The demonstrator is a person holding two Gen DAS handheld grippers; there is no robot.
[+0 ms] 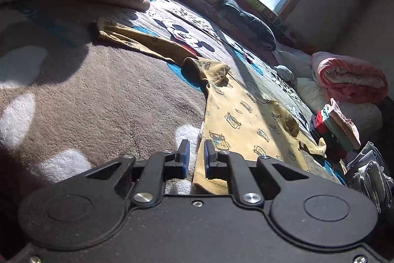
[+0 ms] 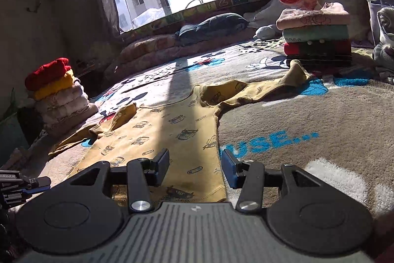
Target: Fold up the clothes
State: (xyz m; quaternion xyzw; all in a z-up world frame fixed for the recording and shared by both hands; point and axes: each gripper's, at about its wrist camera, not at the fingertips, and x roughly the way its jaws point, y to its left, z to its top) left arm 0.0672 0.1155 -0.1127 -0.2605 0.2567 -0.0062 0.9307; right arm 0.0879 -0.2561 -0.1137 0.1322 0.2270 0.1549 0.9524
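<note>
Low over the blanket (image 2: 320,115), the right gripper (image 2: 195,170) stands wide open across the bottom corner of the yellow shirt (image 2: 160,134), holding nothing. Only this view shows the folded stack (image 2: 316,38) with the pink piece on top from the front. The left gripper (image 1: 196,159) is open only a little at the shirt's hem (image 1: 209,183), gripping nothing. The shirt lies flat with its sleeves spread.

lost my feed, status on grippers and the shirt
Left gripper jaws narrow, open, at hem corner. Right gripper open wide over other corner. Yellow shirt flat on blanket, unfolded. Nothing in the way.
</note>
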